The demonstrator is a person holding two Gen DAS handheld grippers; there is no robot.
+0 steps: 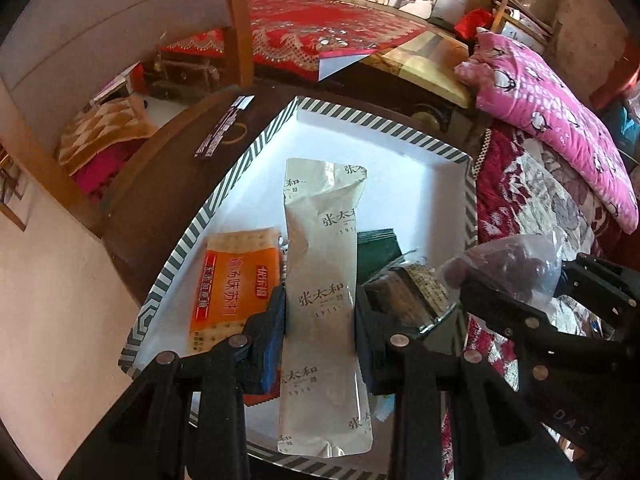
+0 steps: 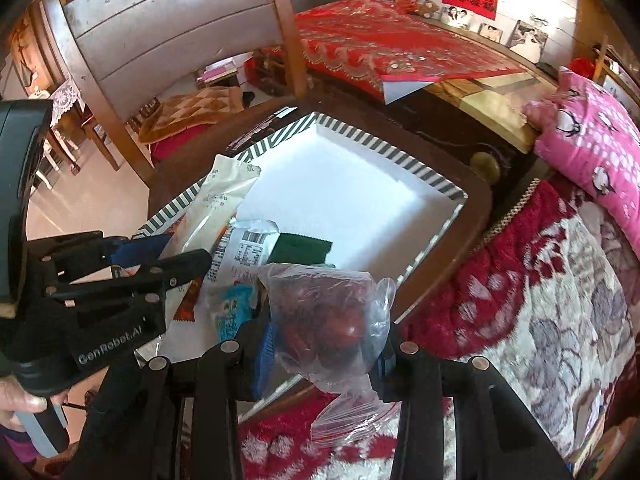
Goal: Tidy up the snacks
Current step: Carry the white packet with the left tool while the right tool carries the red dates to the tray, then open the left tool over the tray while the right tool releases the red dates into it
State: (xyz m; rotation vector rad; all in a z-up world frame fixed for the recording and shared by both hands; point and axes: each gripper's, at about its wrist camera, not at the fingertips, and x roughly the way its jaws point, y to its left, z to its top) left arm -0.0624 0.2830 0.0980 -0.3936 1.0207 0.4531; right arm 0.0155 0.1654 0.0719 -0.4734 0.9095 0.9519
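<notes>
The tray (image 1: pixel 256 152), white inside with a striped rim, sits on a dark table (image 1: pixel 168 208); its far half is bare. The left gripper (image 1: pixel 320 312) pinches a long pale packet (image 1: pixel 324 280) above the tray's near end, beside an orange cracker pack (image 1: pixel 232 284). The right gripper (image 2: pixel 324 344) clamps a clear bag (image 2: pixel 328 320) of dark red snacks over the tray's near edge. The packs beneath are partly hidden.

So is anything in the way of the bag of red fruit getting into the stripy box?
Nothing visible blocks it. The right hand-held gripper holds the clear plastic bag of red fruit at the near edge of the white box with the striped rim, whose far half shows bare white floor.
</notes>
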